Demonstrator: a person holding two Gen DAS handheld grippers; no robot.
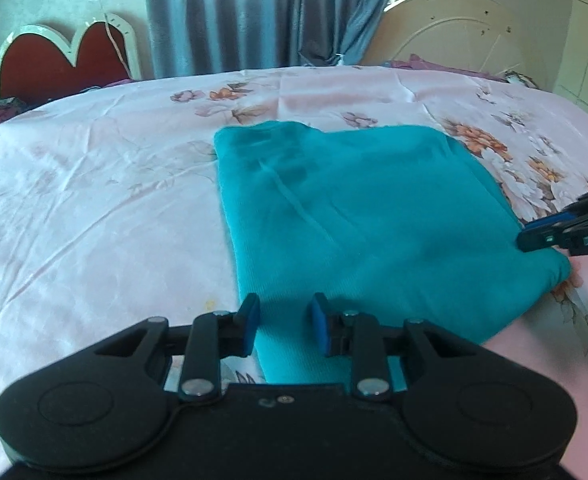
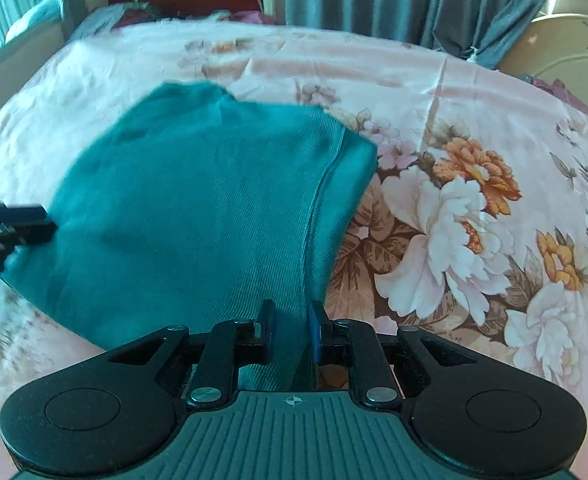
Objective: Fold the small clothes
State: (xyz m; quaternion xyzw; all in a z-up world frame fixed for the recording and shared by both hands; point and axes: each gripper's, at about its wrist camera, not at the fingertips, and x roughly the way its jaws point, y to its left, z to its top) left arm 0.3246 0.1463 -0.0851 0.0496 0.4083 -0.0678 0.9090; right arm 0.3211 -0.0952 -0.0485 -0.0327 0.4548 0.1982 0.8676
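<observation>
A bed (image 1: 94, 184) under a pink floral sheet (image 2: 454, 208) fills the room's middle, grey-blue curtains (image 1: 254, 12) at twelve o'clock and a red headboard (image 1: 54, 60) at ten. The folded teal garment (image 1: 354, 216) lies mid-bed. The left claw (image 1: 282, 330) and the right claw (image 2: 292, 330) each pinch its near edge.

your left gripper (image 1: 282, 326) is matte black plastic: two round lobes with a pressed circle in each, jointed link arms pinned by silver screws, and bright blue pads (image 1: 319, 326) on the fingers. your right gripper (image 2: 290, 330) has the same build, but its centre plate is ribbed grey-green with a small white crosshair mark.
</observation>
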